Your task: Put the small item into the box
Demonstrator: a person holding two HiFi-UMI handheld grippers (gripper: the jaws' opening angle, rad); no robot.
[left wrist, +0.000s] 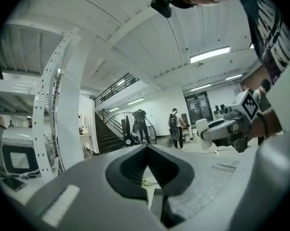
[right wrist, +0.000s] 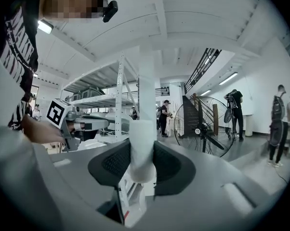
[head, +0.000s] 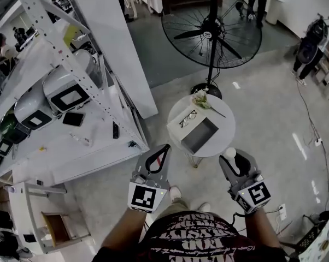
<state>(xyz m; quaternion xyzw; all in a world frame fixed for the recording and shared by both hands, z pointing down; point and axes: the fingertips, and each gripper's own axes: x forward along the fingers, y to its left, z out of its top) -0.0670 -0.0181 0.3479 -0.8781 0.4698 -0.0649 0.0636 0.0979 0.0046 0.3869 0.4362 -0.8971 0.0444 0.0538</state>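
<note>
A small white cylindrical item (head: 228, 153) is pinched in my right gripper (head: 231, 158), just in front of the round white table (head: 223, 129); in the right gripper view the item (right wrist: 142, 148) stands upright between the jaws of that gripper (right wrist: 141, 163). An open white box (head: 201, 136) with a grey inside lies on the table, spectacles (head: 188, 118) on its lid part. My left gripper (head: 164, 148) is shut with nothing in it, near the table's left edge. In the left gripper view its jaws (left wrist: 146, 149) meet, and the right gripper (left wrist: 221, 129) shows with the item (left wrist: 201, 128).
A sprig of pale flowers (head: 204, 100) lies at the table's far side. A large standing fan (head: 211, 33) is behind it. A white metal shelving rack (head: 71, 91) with white appliances fills the left. People stand in the background at the right.
</note>
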